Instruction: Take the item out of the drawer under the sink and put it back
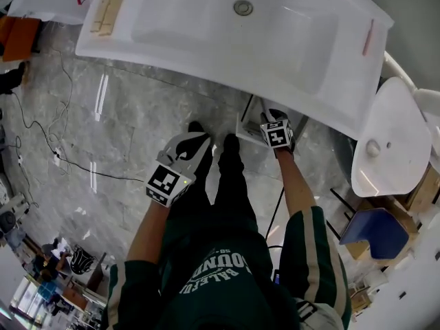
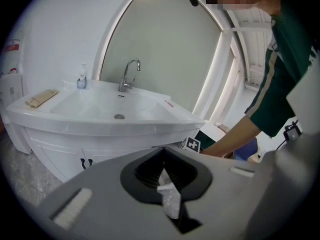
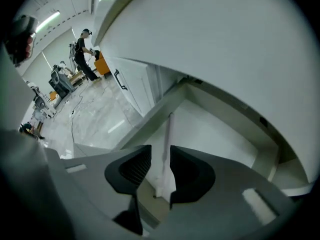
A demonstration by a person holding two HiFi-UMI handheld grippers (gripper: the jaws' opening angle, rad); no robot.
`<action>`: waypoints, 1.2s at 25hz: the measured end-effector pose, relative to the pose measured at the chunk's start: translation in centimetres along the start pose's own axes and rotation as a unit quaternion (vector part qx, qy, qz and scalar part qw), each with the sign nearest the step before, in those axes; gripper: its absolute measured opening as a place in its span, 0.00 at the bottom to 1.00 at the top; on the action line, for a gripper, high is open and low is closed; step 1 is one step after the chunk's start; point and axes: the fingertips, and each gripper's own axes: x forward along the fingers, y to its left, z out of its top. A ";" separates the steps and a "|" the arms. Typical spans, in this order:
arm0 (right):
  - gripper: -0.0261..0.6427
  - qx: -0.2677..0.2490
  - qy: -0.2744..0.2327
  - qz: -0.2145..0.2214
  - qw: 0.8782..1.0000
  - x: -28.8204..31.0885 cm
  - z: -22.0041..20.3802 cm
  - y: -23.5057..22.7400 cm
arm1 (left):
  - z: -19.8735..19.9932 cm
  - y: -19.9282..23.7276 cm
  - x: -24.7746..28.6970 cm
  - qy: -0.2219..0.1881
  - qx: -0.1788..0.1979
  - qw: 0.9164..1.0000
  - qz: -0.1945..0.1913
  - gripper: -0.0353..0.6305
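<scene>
Left gripper (image 2: 165,178) is clamped on a small crinkly see-through packet (image 2: 170,202). Right gripper (image 3: 160,165) is barely parted, nothing in it. Only its own view shows the white drawer (image 3: 212,129) interior.

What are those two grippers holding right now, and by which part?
The left gripper clamps a small white packet; which part it grips is unclear. The right gripper has its jaws apart, holding nothing.
</scene>
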 end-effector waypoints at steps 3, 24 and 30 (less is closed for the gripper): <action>0.18 0.004 0.028 -0.006 1.000 2.3 -1.5 -0.3 | -1.3 0.7 -0.7 0.010 -0.010 1.000 0.010 0.13; 0.12 0.006 0.114 -0.054 0.992 4.4 -3.1 -2.0 | -2.1 2.8 -2.0 0.017 -0.038 0.998 0.036 0.13; 0.11 -0.011 0.104 -0.056 0.993 1.8 -2.7 -2.0 | -0.3 1.9 -2.2 0.000 -0.042 0.999 0.024 0.13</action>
